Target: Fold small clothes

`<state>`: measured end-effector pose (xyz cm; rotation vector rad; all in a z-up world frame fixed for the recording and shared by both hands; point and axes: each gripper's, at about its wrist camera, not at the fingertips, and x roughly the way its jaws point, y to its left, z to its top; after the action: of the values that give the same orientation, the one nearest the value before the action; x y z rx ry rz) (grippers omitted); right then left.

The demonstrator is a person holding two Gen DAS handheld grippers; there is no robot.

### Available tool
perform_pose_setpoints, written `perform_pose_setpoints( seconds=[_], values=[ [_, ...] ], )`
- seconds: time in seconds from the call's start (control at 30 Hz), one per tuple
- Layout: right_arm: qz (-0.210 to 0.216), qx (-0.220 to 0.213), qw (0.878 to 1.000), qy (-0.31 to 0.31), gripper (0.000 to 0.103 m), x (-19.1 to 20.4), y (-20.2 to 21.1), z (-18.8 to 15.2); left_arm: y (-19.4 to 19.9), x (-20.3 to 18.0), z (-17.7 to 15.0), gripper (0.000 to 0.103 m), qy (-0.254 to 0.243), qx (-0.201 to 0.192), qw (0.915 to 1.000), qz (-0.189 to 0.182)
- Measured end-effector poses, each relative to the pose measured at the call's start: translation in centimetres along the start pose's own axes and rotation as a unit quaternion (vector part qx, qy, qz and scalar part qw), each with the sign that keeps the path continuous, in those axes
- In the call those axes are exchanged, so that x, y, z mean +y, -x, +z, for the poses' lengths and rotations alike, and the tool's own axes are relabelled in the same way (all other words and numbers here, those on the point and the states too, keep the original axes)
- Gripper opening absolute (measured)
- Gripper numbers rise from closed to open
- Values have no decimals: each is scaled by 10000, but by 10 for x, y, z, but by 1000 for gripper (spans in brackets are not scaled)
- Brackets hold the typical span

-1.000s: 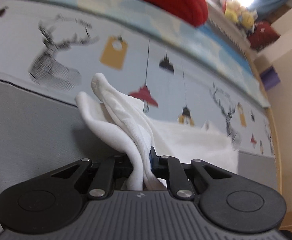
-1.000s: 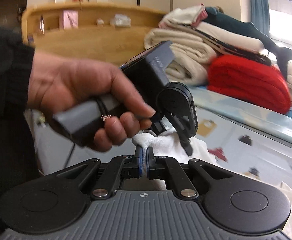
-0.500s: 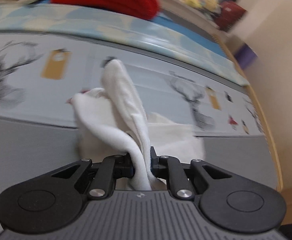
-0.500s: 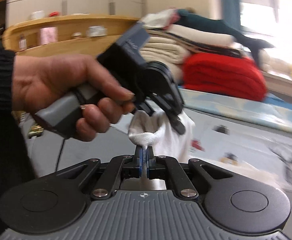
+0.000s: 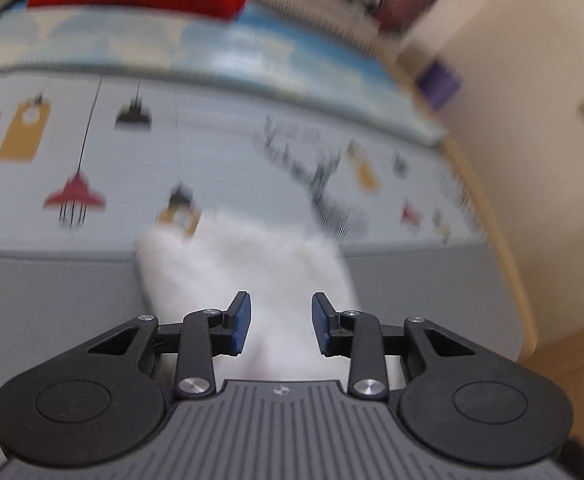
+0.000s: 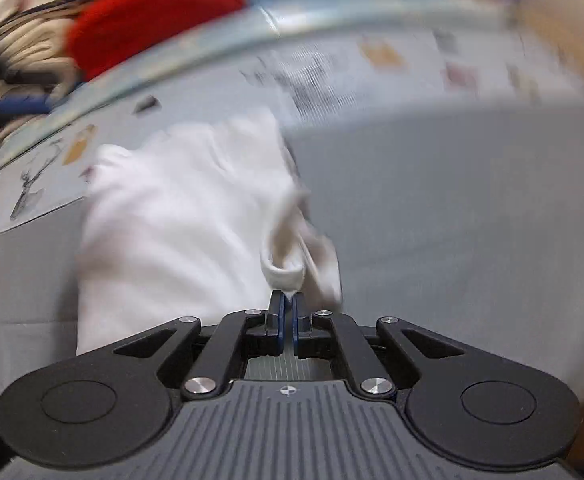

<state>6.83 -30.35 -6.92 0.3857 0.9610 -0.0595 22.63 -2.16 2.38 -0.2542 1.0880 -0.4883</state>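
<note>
In the left wrist view, the left gripper [image 5: 279, 322] is seen spread apart above the white sock [image 5: 248, 268] at lower centre. In the right wrist view, the sock's cuff is pinched by the right gripper [image 6: 288, 312] (heavily blurred); it should be laid flat before release.

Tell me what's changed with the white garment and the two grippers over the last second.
The left gripper has let go: its fingers, shut on the white garment a second ago, now stand open, and the cloth has dropped onto the printed bedspread. The right gripper swung down toward the bed. It stays shut on a fold of the garment; the red blanket hasn't moved.
</note>
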Motion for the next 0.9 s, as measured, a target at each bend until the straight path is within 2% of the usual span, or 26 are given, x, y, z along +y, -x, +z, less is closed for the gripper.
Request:
perform_pose_setpoints(
  seconds=[0.07, 0.13, 0.17, 0.2, 0.27, 0.33, 0.47, 0.53, 0.6, 0.63, 0.67, 0.73, 0.77, 0.8, 0.83, 0.9],
  values=[
    [223, -56, 9992, -324, 8, -7, -3, 1, -12, 0, -7, 36, -342, 426, 9985, 72],
    [591, -191, 9961, -627, 19, -12, -3, 6, -24, -2, -17, 36, -681, 818, 9943, 110],
    [751, -229, 9940, -757, 32, -13, -4, 7, -28, -5, -23, 36, -834, 938, 9921, 33],
    [859, -254, 9924, -845, 38, -15, -6, 8, -31, -5, -29, 36, -945, 970, 9907, -121],
    [883, -214, 9927, -798, 37, -14, -13, 13, -35, 1, -42, 36, -1099, 1086, 9873, -372],
    [592, -221, 9953, -728, 11, -15, -16, 13, -51, 9, -54, 36, -1186, 1278, 9842, -304],
    [234, -23, 9959, -878, 8, -23, -17, 16, -71, 21, -63, 21, -1294, 1669, 9773, 160],
    [195, 484, 9924, -1113, 8, -26, -24, 21, -74, 31, -58, 17, -1066, 1782, 9781, 164],
    [115, 1264, 9830, -1324, 11, -30, -32, 33, -70, 37, -51, 17, -976, 1707, 9805, 60],
    [34, 1506, 9804, -1273, 13, -32, -33, 43, -63, 38, -47, 18, -961, 1606, 9823, 6],
    [-33, 1560, 9818, -1078, 16, -31, -29, 56, -58, 41, -43, 20, -890, 1494, 9848, -33],
    [-36, 1313, 9905, -395, 16, -23, -18, 88, -51, 52, -34, 24, -617, 1346, 9890, -25],
    [37, 1113, 9937, -98, 21, -19, -11, 106, -48, 59, -29, 34, -444, 1226, 9915, 25],
    [128, 913, 9957, 99, 29, -16, -7, 122, -46, 62, -23, 46, -311, 1127, 9931, 99],
    [263, 674, 9970, 283, 34, -12, -2, 138, -44, 67, -19, 48, -193, 1049, 9941, 184],
    [549, 378, 9961, 577, 50, -2, -1, 159, -45, 75, -12, 52, 54, 956, 9948, 344]
  ],
)
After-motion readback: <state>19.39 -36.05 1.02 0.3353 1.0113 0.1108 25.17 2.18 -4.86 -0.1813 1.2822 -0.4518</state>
